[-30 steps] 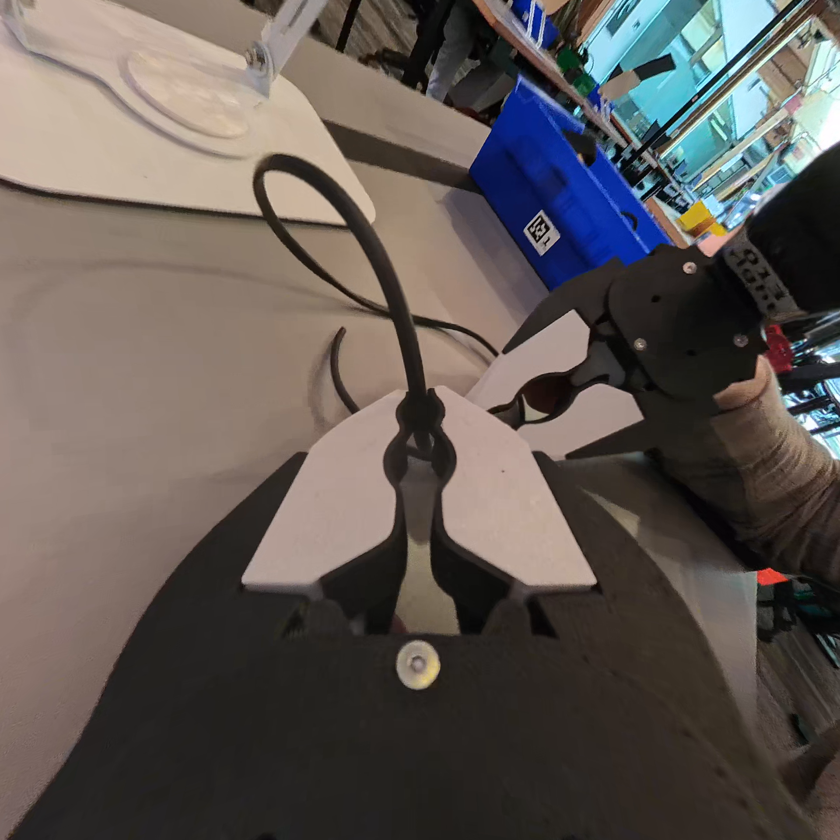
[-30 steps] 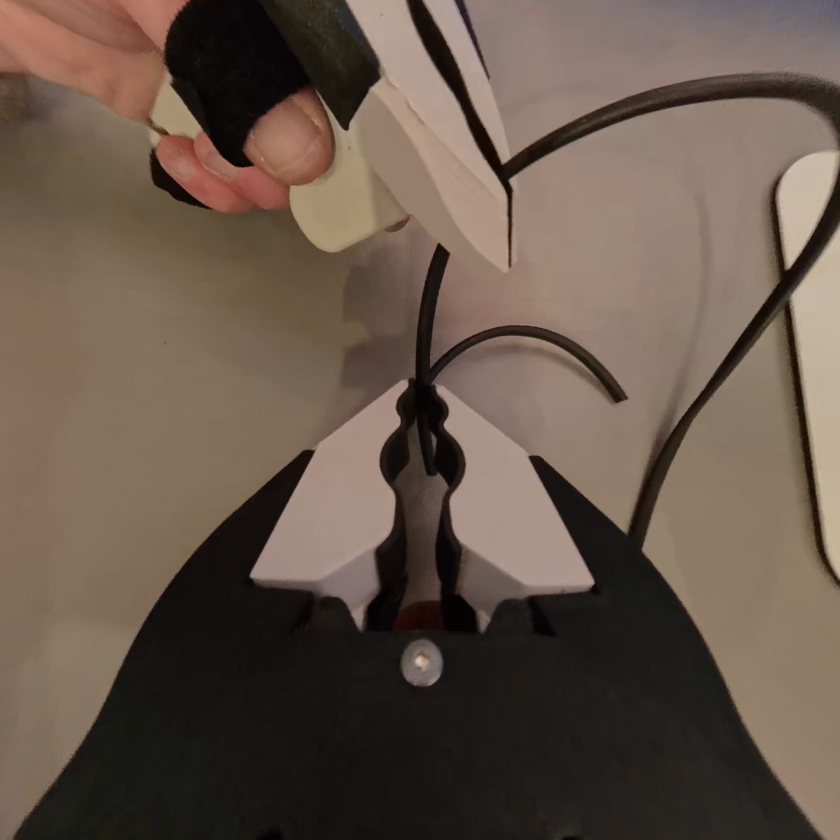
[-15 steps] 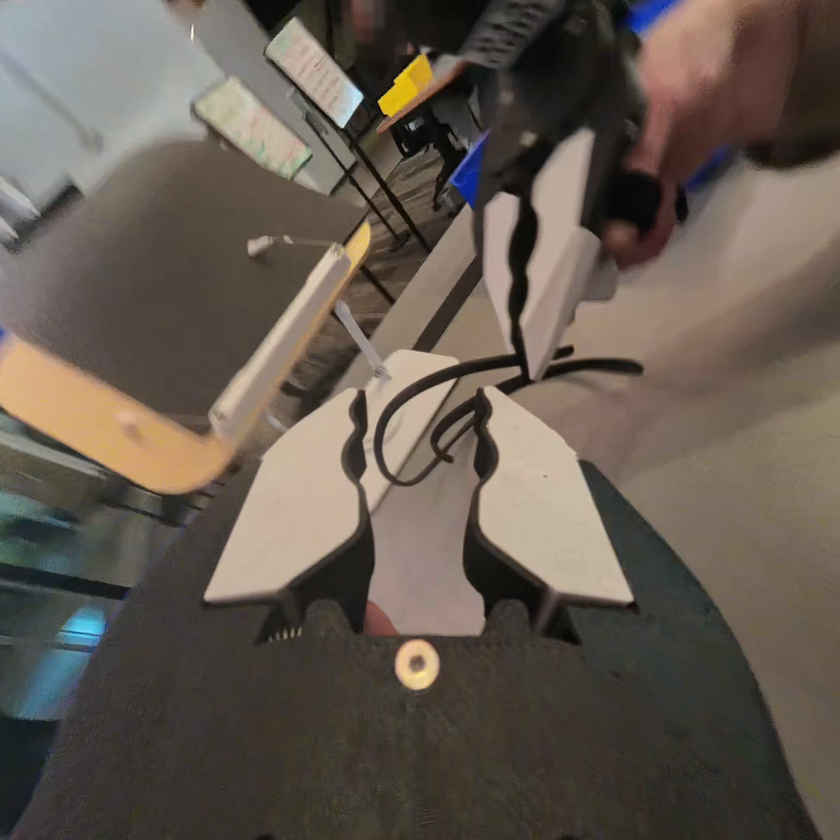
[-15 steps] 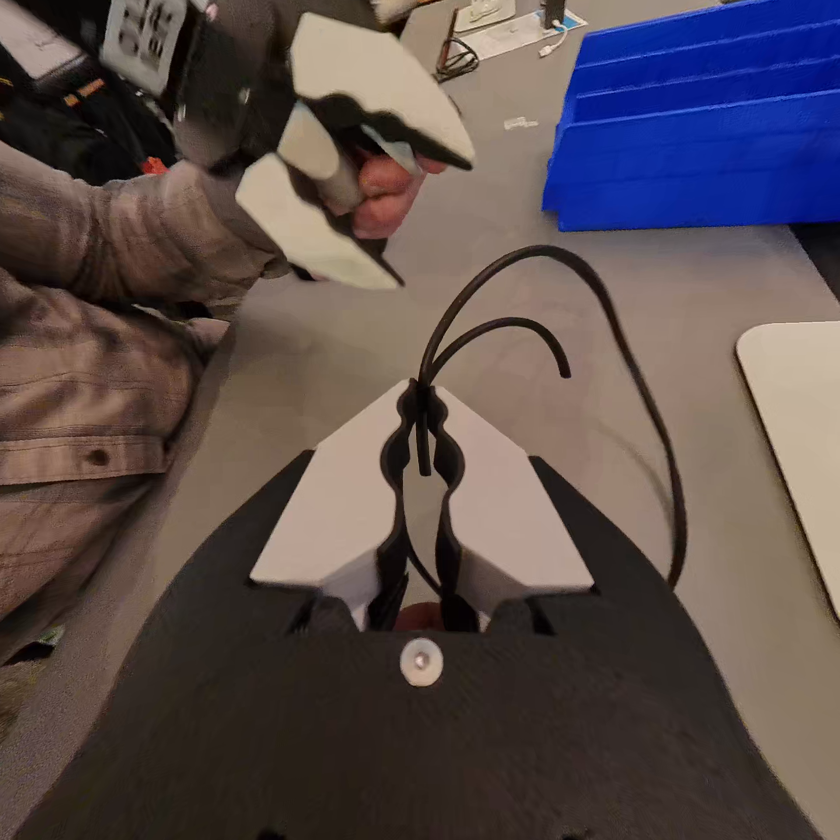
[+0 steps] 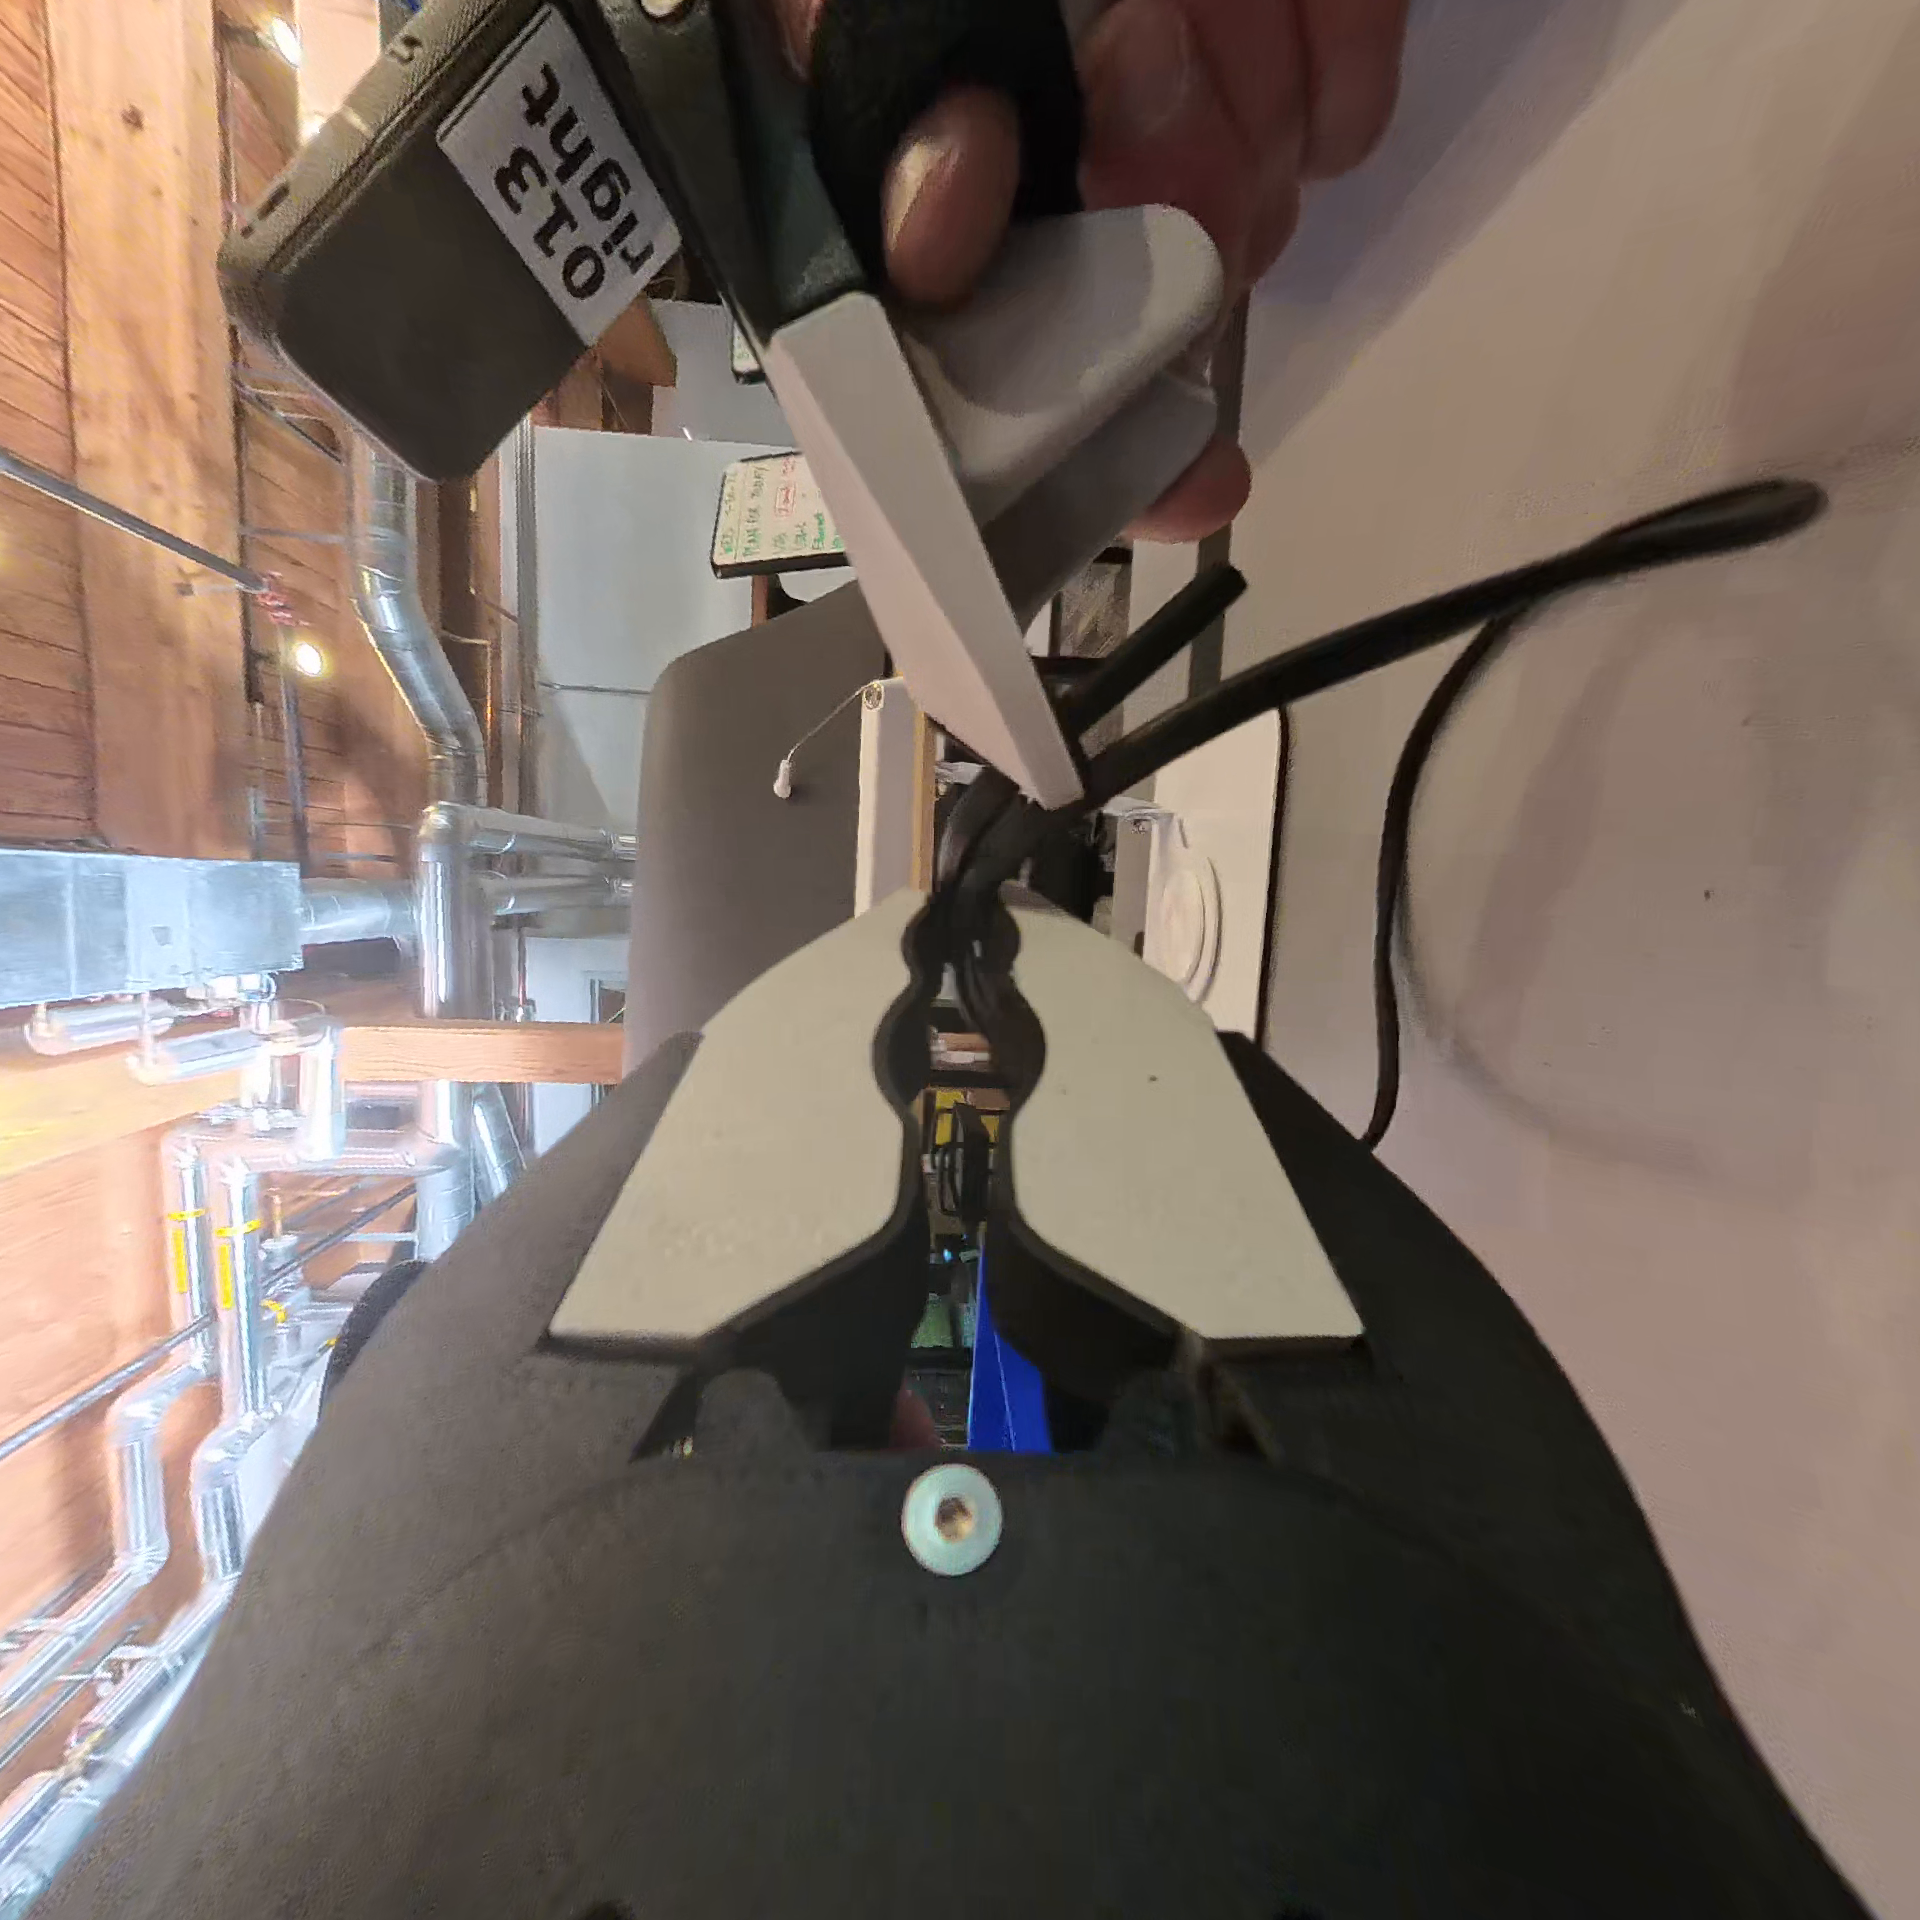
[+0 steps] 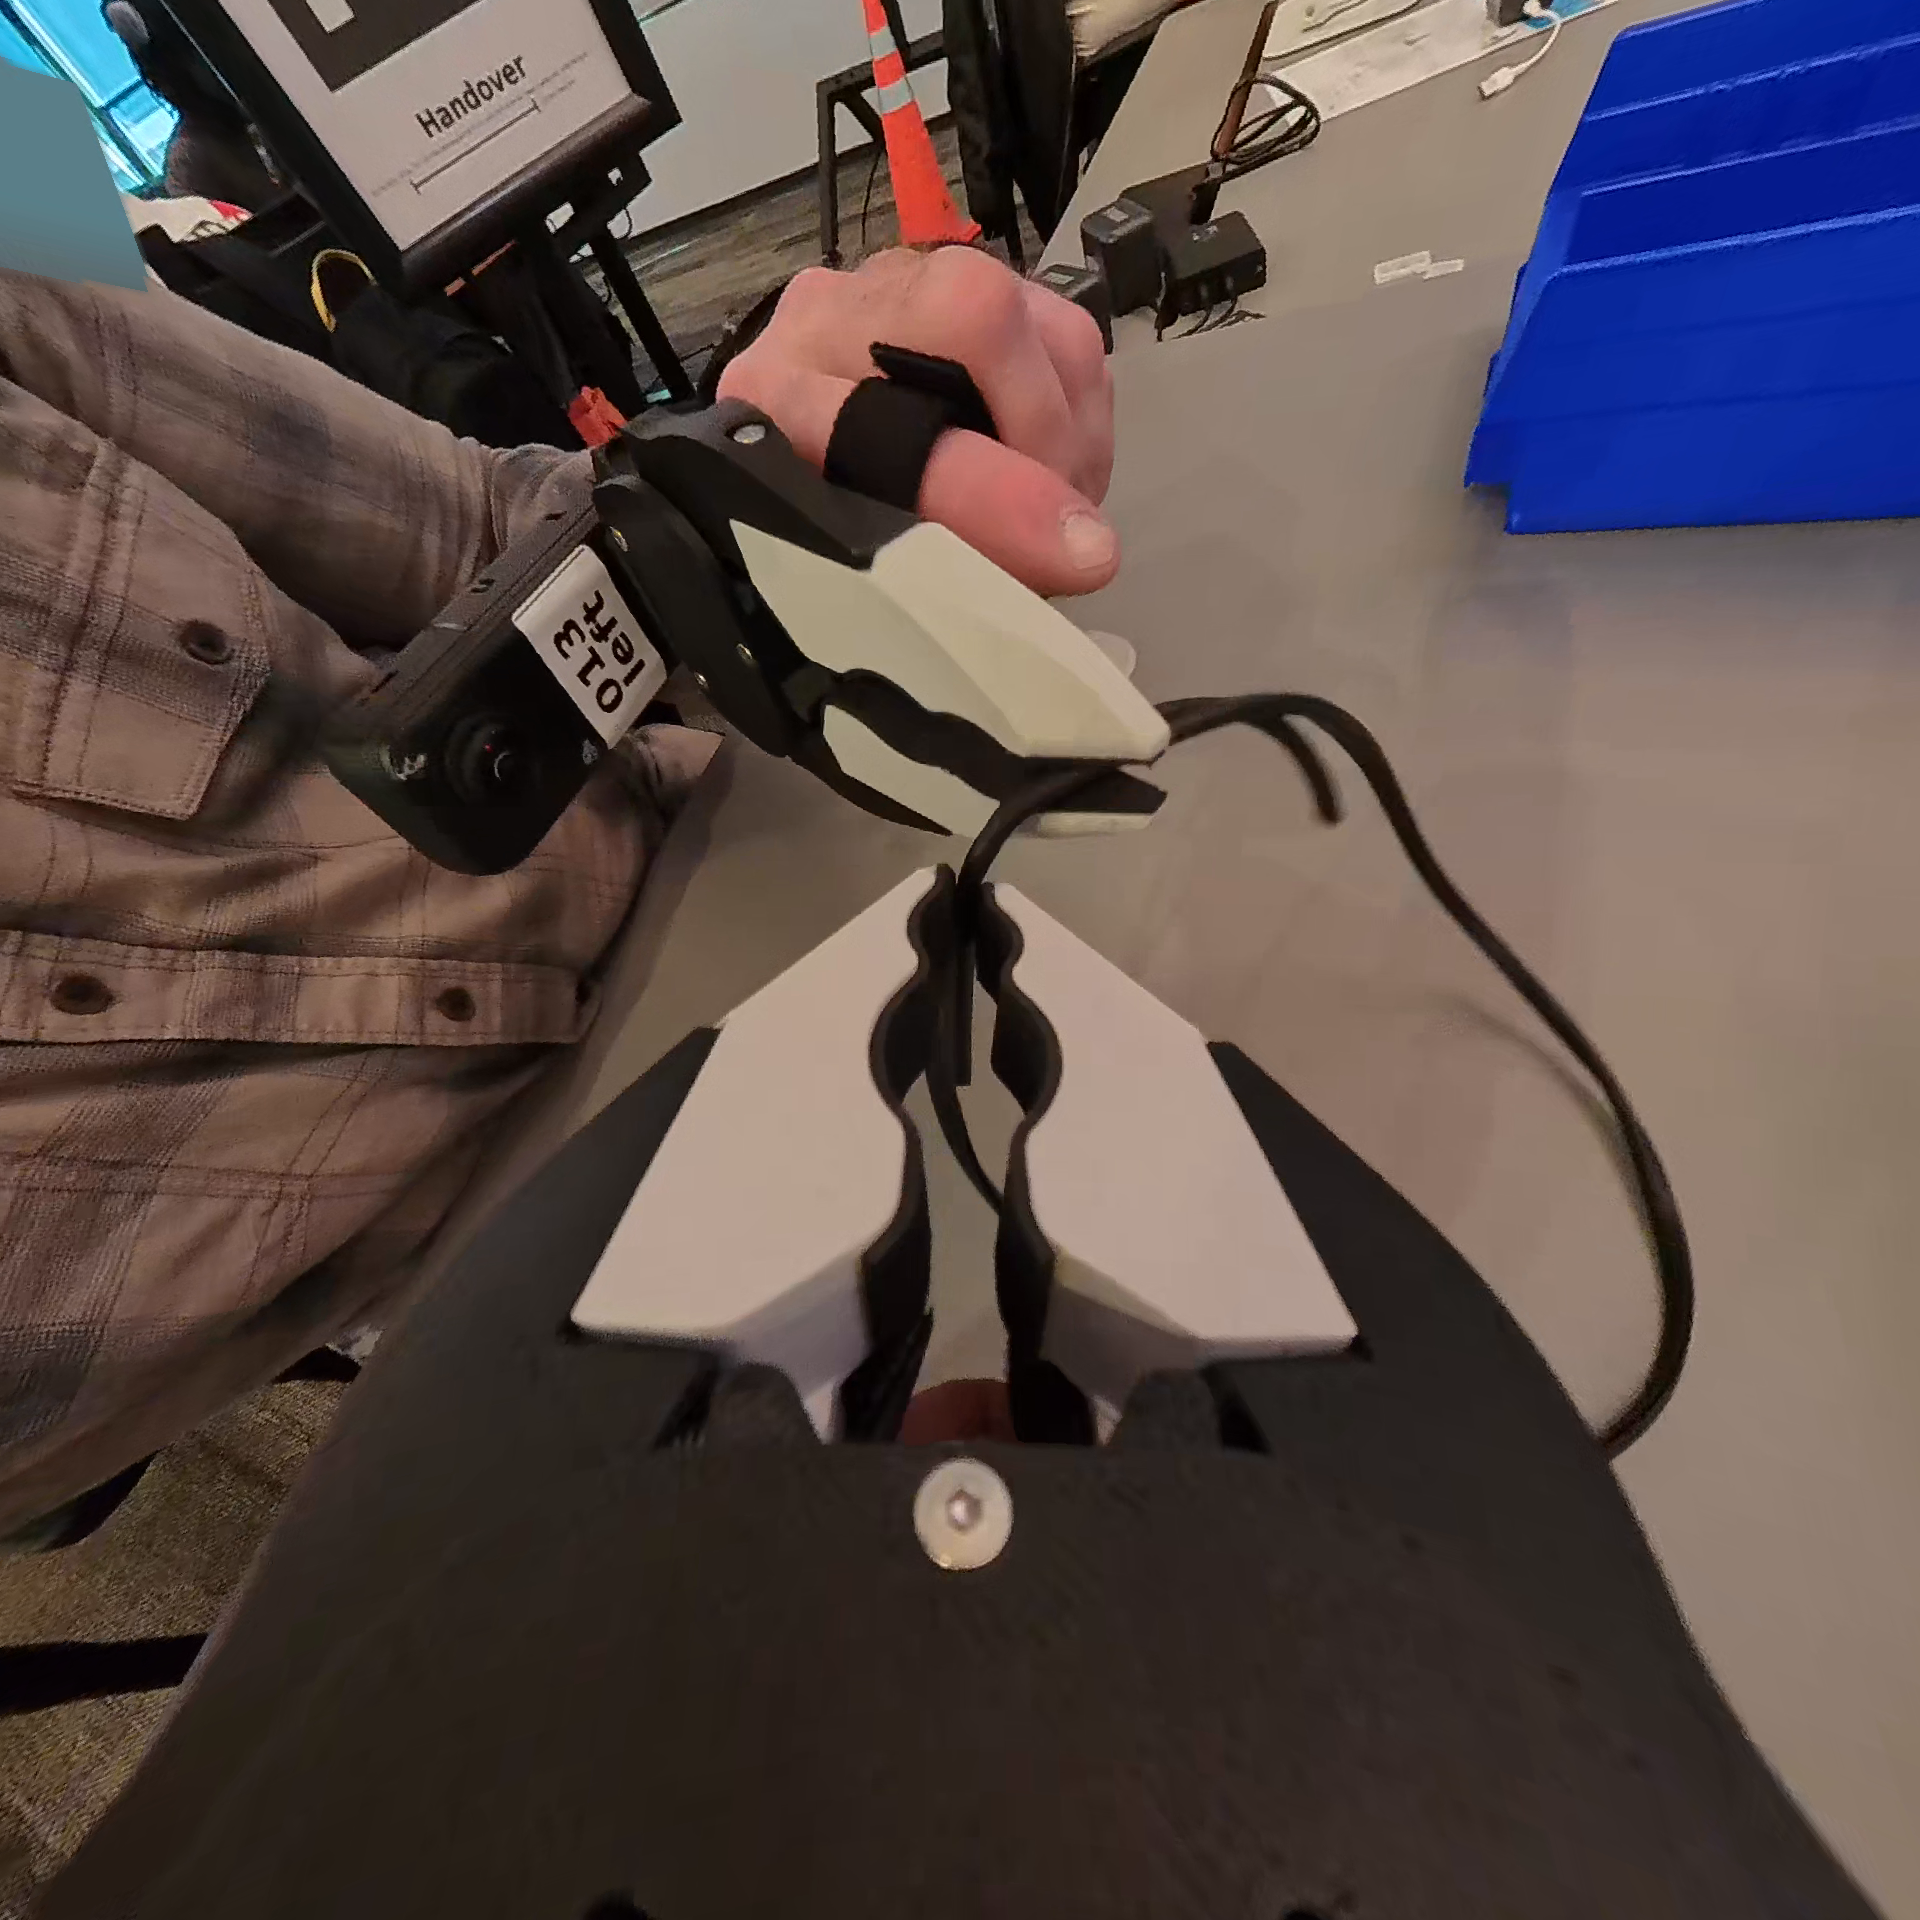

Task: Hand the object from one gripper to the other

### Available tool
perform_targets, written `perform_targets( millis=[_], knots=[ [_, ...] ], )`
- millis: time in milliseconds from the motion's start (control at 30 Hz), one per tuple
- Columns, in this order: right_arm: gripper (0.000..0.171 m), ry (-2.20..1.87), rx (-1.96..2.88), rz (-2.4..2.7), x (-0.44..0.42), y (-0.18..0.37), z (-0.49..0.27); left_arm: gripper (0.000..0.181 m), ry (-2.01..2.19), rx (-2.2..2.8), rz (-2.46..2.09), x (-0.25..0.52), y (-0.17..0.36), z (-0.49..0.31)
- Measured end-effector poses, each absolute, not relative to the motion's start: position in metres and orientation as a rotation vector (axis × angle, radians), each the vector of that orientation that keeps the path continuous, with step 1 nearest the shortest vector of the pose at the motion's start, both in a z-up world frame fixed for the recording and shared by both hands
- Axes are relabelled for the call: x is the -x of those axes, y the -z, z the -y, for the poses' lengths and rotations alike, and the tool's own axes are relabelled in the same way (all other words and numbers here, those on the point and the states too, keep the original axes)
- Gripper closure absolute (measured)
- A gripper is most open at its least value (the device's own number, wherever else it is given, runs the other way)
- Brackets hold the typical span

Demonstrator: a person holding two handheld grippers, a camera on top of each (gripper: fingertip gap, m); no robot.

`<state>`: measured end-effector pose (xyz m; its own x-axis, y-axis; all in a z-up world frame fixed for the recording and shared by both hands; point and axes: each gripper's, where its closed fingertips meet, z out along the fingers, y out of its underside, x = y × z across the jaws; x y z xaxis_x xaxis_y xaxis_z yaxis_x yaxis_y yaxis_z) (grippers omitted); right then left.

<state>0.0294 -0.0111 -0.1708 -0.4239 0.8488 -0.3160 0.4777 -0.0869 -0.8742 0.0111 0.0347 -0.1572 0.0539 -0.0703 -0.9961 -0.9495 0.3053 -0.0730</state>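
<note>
The object is a thin black cable [image 6: 1507, 935], looped over the grey table. My right gripper [image 6: 961, 894] is shut on it, the cable pinched between its white fingertips. My left gripper [image 6: 1132, 774] comes in from the left just above the right one's tips and is also shut on the cable. In the left wrist view, which is rolled sideways, my left gripper [image 5: 966, 914] pinches the cable [image 5: 1455, 613] at its tips. The right gripper [image 5: 1055, 795] reaches down from above and nearly touches them. Both hold the cable above the table.
A blue bin [image 6: 1714, 312] stands at the far right of the grey table [image 6: 1558, 675]. Black chargers [image 6: 1195, 249] sit at its far edge. A sign on a stand [image 6: 447, 104] and an orange cone [image 6: 914, 156] are beyond. The person's plaid sleeve [image 6: 208, 831] fills the left.
My left gripper was open around the cable half a second ago and has closed on it. It has also rolled sideways. My right gripper has kept its hold throughout.
</note>
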Motion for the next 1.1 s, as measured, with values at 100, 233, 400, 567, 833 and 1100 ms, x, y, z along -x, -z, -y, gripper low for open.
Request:
perform_targets(
  millis=[100,233,400,567,833,1100],
  knots=[
    [0.171,-1.516,1.446,1.851,-0.029,0.171,0.012,0.178,-0.887,1.061,-1.33,-0.01,0.16,-0.035],
    [0.165,-1.485,1.435,1.798,-0.024,0.168,0.005,0.178,-0.819,1.18,-1.275,-0.002,0.164,-0.039],
    [0.125,-1.299,1.312,1.722,-0.028,0.14,-0.015,0.178,-0.555,1.471,-1.035,0.024,0.158,-0.05],
    [0.112,-1.081,0.996,1.692,-0.042,0.098,-0.014,0.178,-0.042,1.641,-0.828,0.026,0.147,-0.048],
    [0.078,-1.082,0.947,1.829,-0.053,0.106,0.008,0.178,0.414,1.62,-0.623,0.024,0.115,-0.039],
    [0.046,-1.439,1.171,1.679,-0.007,0.121,0.029,0.178,0.336,1.579,-0.706,0.007,0.103,-0.032]
  ],
)
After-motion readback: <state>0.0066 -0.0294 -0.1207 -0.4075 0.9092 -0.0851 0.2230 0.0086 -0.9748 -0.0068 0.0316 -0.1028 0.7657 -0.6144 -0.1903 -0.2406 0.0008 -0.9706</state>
